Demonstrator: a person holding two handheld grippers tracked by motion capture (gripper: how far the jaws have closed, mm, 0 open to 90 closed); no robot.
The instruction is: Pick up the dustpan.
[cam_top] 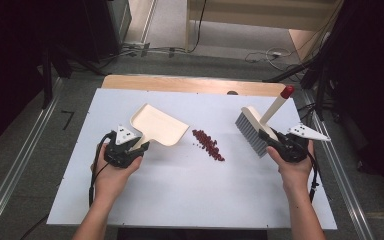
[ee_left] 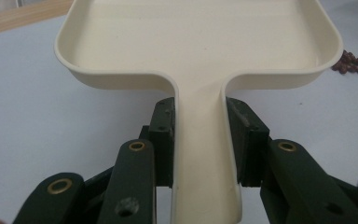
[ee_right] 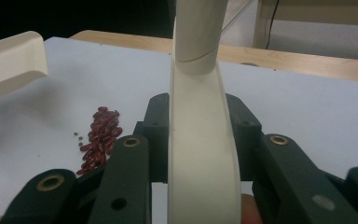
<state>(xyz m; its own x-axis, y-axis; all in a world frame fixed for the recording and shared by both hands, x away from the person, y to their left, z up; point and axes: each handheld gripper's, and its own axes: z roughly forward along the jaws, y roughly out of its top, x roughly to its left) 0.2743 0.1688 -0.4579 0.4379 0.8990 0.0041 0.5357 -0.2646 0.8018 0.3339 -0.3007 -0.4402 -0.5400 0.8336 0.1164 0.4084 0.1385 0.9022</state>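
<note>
Sweeping has not begun yet, by the look of things: the beans (cam_top: 208, 144) lie in a loose streak on the white tabletop (cam_top: 180, 190), and none of them sits in the dustpan (cam_top: 158, 125). Both tools are already in hand, so the pick-up part seems done; what is left is to bring the pan to the beans, push them in with the brush (cam_top: 254, 131), and carry them off.

The left hand-held gripper (cam_top: 142, 146) clamps the dustpan's handle between its pads, as the left gripper view makes plain, with a black jaw pressed against each side of the cream stem. The pan sits just left of the beans, its open lip turned toward them but apart from them. Whether it rests on the tabletop or hangs a little above it I cannot tell. Its tray is bare inside: no beans, no crumbs that show.

The right hand-held gripper (cam_top: 271, 136) grips the brush by the lower part of its handle, jaws tight on both sides in the right gripper view. The brush stands to the right of the beans, bristles pointing down and toward them, the red-tipped end of the handle rising up and away. A few stray specks lie beside the beans on the pan's side, so the final pass will likely need to catch those too.
</note>
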